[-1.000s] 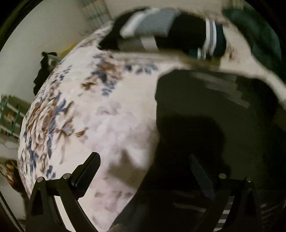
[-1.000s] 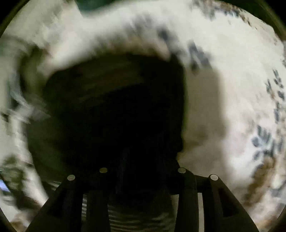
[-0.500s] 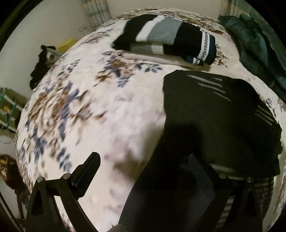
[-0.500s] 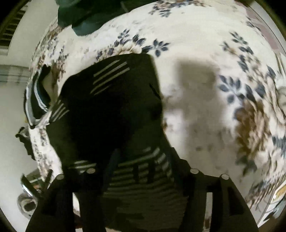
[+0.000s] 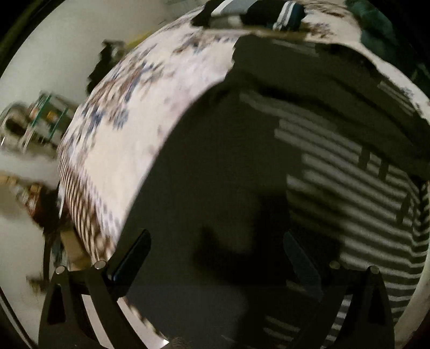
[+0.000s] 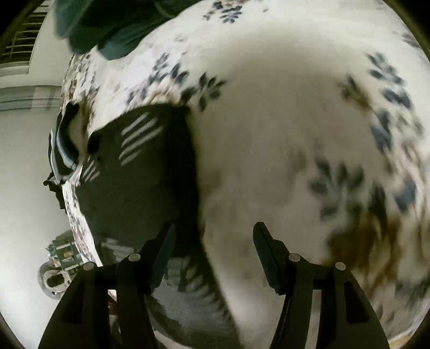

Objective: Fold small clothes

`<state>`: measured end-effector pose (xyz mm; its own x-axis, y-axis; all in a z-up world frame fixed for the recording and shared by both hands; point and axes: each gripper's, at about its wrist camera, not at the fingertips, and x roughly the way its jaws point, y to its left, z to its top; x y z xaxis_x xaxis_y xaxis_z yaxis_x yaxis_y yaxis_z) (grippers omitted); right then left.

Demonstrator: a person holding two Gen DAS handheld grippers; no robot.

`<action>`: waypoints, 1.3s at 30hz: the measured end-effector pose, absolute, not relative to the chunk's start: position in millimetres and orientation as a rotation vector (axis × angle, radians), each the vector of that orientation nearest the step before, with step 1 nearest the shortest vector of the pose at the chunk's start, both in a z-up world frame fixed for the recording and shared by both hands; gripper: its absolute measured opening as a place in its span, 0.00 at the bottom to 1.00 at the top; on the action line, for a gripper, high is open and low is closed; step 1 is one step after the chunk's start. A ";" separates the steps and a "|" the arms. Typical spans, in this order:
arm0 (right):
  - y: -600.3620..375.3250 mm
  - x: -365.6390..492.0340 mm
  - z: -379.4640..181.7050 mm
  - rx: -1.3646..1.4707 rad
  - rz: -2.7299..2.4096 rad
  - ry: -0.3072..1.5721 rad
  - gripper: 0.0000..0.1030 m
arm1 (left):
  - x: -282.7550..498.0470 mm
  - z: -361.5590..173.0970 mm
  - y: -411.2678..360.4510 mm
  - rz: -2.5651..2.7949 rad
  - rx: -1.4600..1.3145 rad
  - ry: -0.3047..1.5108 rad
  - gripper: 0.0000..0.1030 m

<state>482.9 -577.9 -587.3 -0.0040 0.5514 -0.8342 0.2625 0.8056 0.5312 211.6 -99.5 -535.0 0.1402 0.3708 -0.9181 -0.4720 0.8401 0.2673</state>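
Observation:
A black garment with pale stripes [image 5: 242, 161] lies spread on the floral bedspread [image 5: 139, 139]. My left gripper [image 5: 215, 255] hangs open just above it, both fingers wide apart with only flat cloth below and nothing pinched. In the right wrist view the same garment [image 6: 134, 182] lies to the left. My right gripper [image 6: 212, 244] is open, its left finger [image 6: 161, 255] over the garment's edge and its right finger over bare bedspread [image 6: 268, 147]. Nothing is held between its pads. Both views are blurred.
A stack of folded clothes [image 5: 255, 13] sits at the far end of the bed, also seen as the folded stack [image 6: 59, 150]. A dark green jacket [image 6: 107, 26] lies beyond the garment. The bed's left edge drops to a cluttered floor [image 5: 32, 128].
The right jaws widened from a narrow gap, and that gripper swung right, off the garment toward bare bedspread. The left gripper shifted from bedspread to over the garment.

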 end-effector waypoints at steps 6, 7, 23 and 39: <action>-552.0 570.1 -659.4 0.745 0.389 1.634 0.60 | 184.3 -557.4 -134.0 0.660 -0.121 1.328 0.98; -546.8 577.3 -665.4 0.773 0.398 1.636 0.60 | 182.1 -559.4 -138.5 0.661 -0.116 1.332 0.98; -545.5 609.4 -620.1 0.566 0.368 1.675 0.62 | 139.3 -539.0 -169.0 0.600 -0.229 1.324 0.98; -611.0 522.1 -617.2 0.551 0.447 1.712 0.63 | 123.6 -622.8 -363.8 0.154 -0.052 1.481 0.66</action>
<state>522.1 -611.0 -617.2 -0.1660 0.5827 -0.7955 0.1195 0.8127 0.5703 123.6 -363.8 -622.8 0.0821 0.0711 -0.9941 -0.1348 0.9891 0.0596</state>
